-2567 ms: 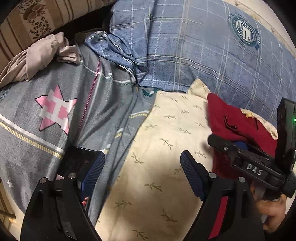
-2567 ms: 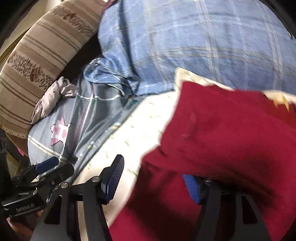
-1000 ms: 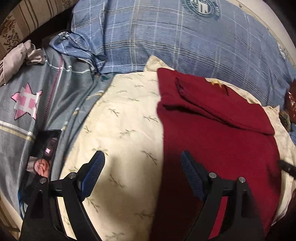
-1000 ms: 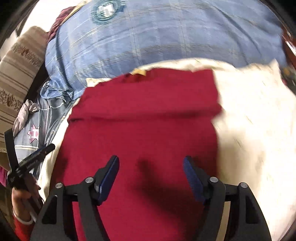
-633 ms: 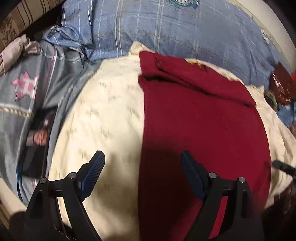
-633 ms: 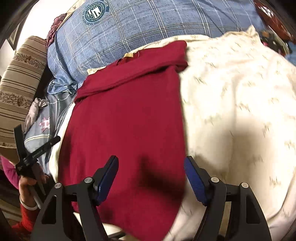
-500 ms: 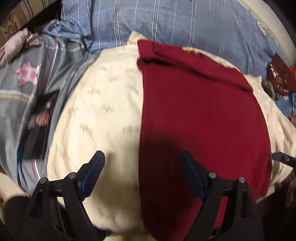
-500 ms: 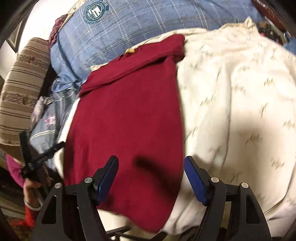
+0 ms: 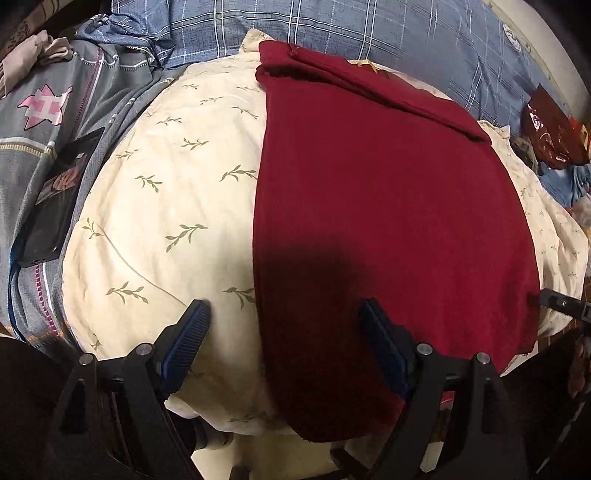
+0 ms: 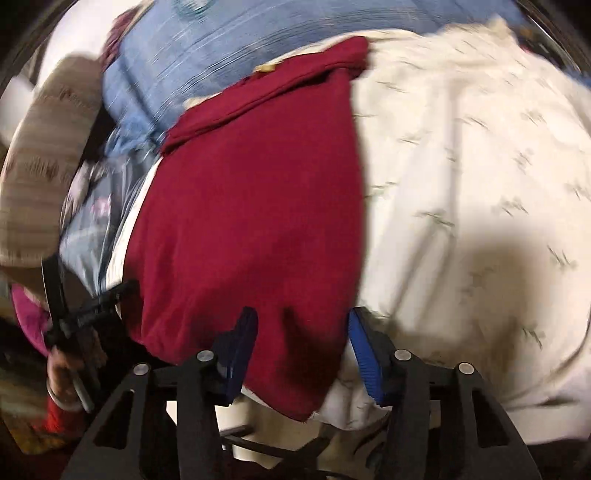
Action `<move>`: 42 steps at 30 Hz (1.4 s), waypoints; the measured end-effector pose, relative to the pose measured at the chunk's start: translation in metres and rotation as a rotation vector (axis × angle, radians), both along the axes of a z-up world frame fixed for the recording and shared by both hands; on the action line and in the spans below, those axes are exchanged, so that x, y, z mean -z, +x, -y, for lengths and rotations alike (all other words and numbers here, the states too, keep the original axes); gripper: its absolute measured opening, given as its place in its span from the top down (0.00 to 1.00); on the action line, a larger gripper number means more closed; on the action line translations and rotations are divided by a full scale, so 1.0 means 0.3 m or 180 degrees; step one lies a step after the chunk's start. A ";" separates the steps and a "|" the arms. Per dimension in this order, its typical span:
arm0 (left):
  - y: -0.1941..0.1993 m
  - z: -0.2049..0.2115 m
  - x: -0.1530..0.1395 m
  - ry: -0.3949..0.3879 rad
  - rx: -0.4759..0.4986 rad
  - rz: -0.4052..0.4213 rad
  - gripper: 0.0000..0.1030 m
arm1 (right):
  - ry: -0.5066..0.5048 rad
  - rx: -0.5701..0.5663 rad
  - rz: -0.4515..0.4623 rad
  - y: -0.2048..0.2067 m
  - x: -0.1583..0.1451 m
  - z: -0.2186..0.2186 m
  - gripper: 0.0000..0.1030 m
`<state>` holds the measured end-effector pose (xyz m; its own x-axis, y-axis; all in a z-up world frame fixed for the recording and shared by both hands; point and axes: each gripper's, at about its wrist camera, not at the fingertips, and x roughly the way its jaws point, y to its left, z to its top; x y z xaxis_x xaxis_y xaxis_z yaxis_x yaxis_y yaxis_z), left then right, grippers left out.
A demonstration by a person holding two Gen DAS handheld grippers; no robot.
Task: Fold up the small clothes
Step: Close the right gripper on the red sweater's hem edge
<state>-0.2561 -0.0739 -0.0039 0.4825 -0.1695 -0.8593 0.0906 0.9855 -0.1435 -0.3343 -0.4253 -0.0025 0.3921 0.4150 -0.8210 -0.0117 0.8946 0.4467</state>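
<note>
A dark red garment [image 9: 388, 206] lies flat in a long strip on a cream leaf-print pillow [image 9: 166, 206], its far end folded over. It also shows in the right wrist view [image 10: 255, 221], blurred. My left gripper [image 9: 284, 339] is open and empty above the garment's near left edge. My right gripper [image 10: 301, 350] is open and empty, its fingers straddling the garment's near right corner. The right gripper's tip [image 9: 561, 304] shows at the right edge of the left wrist view; the left gripper [image 10: 85, 314] shows at the left of the right wrist view.
A blue plaid quilt [image 9: 369, 33] lies behind the pillow. A grey star-print cover [image 9: 48, 122] with a dark phone [image 9: 55, 206] on it lies at the left. A striped cushion [image 10: 40, 177] is at far left. A red shiny packet [image 9: 550, 129] lies at the right.
Both grippers have pulled back toward the near edge of the pillow. The right gripper's jaws have narrowed somewhat. The red garment lies spread out and has not moved in the last half second.
</note>
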 end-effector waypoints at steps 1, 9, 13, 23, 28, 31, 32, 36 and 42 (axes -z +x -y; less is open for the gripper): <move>-0.001 -0.001 0.001 -0.0001 -0.0004 -0.0001 0.18 | 0.0041 -0.0001 -0.0042 -0.004 0.007 0.008 0.50; -0.009 0.007 0.010 0.0024 -0.0001 -0.0040 0.17 | -0.0093 -0.0262 0.0006 -0.030 0.049 -0.079 0.66; -0.023 -0.005 0.013 -0.0057 -0.0024 -0.0080 0.17 | 0.0049 -0.0402 0.0299 -0.039 -0.058 -0.059 0.92; -0.040 0.018 0.010 -0.0060 0.0078 -0.0021 0.46 | 0.0207 -0.0298 -0.0083 -0.021 0.046 -0.062 0.70; -0.008 0.013 -0.054 -0.0559 0.0328 -0.0133 0.93 | 0.0432 -0.0446 0.0306 -0.010 -0.073 -0.071 0.91; 0.040 -0.021 -0.135 -0.0803 0.0320 -0.0007 0.93 | 0.0583 -0.0364 0.0623 0.018 -0.172 -0.042 0.91; 0.058 -0.026 -0.158 -0.0827 0.0315 0.0056 0.93 | 0.0625 -0.0320 0.0722 0.040 -0.207 -0.033 0.91; 0.168 -0.045 -0.265 -0.0869 0.0222 0.0373 0.93 | 0.0620 -0.0091 0.1055 0.155 -0.304 -0.004 0.91; 0.425 -0.008 -0.352 -0.0846 0.0113 0.0652 0.93 | 0.0495 0.0194 0.1189 0.415 -0.353 -0.002 0.91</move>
<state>-0.1286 -0.0716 0.1018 0.6304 -0.3945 -0.6686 0.1777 0.9117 -0.3704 -0.2097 -0.4248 0.1033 0.6790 0.4898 -0.5469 -0.1478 0.8209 0.5517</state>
